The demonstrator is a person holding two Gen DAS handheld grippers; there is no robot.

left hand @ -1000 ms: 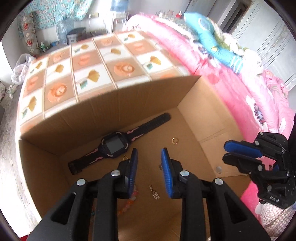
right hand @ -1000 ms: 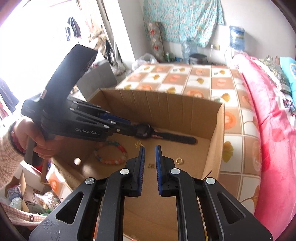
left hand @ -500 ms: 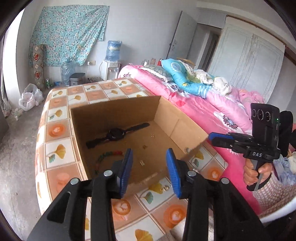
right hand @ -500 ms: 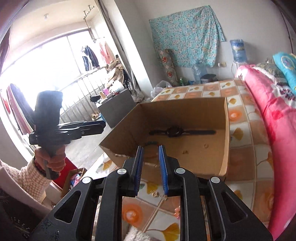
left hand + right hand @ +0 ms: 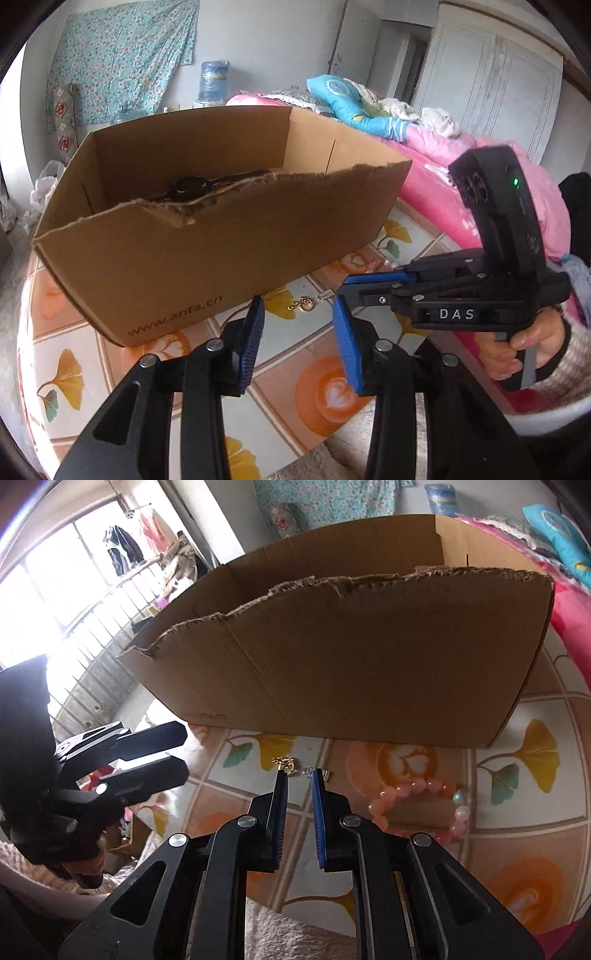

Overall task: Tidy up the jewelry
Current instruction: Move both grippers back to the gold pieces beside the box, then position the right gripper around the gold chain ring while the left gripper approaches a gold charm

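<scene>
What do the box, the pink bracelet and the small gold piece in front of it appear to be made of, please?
Box: matte brown corrugated cardboard, with a torn, fluted rim. Pink bracelet: glossy translucent round beads, glass, stone or plastic; unclear. Gold piece: shiny yellow metal, probably plated, with glinting links.

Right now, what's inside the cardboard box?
Only a black watch shows over the torn front wall of the cardboard box. That wall covers the rest of the floor.

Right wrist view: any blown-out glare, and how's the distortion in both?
Right wrist view: window at upper left blown out white, left gripper backlit near-black; cardboard box rim bows from fisheye. Left wrist view: even light, no glare; box wall curves, gold charm sharp.
</scene>
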